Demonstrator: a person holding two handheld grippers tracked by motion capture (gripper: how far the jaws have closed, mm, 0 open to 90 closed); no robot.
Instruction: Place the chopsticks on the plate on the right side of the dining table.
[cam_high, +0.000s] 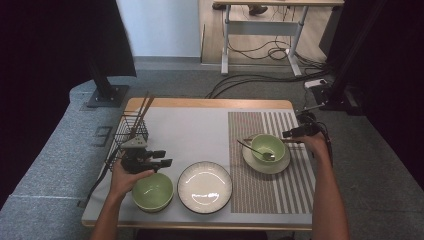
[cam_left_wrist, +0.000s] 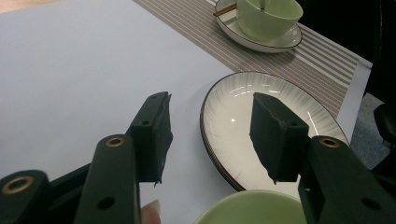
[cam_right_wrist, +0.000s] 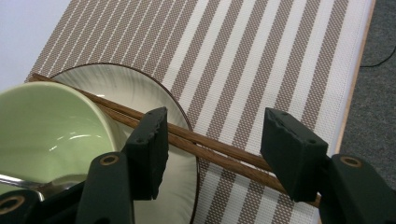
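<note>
Right hand-held gripper (cam_right_wrist: 210, 154): jaws wide, holding nothing, poised over the pair of wooden chopsticks (cam_right_wrist: 205, 142), one jaw on either side of them. Chopsticks: lying across the rim of the saucer (cam_right_wrist: 140, 88) and out onto the striped placemat (cam_right_wrist: 261, 60), behind the green bowl (cam_right_wrist: 46, 130); their long axis runs crosswise to the jaw gap, so closing would likely pinch both sticks mid-length. A spoon (cam_high: 255, 149) rests in that bowl. Left hand-held gripper (cam_left_wrist: 210, 140): also wide and empty, hovering above the near green bowl (cam_left_wrist: 247, 210) and the white plate (cam_left_wrist: 243, 121), well away from the chopsticks. Wire basket (cam_high: 131, 131) stands at the counter's (cam_high: 200, 104) far left.
</note>
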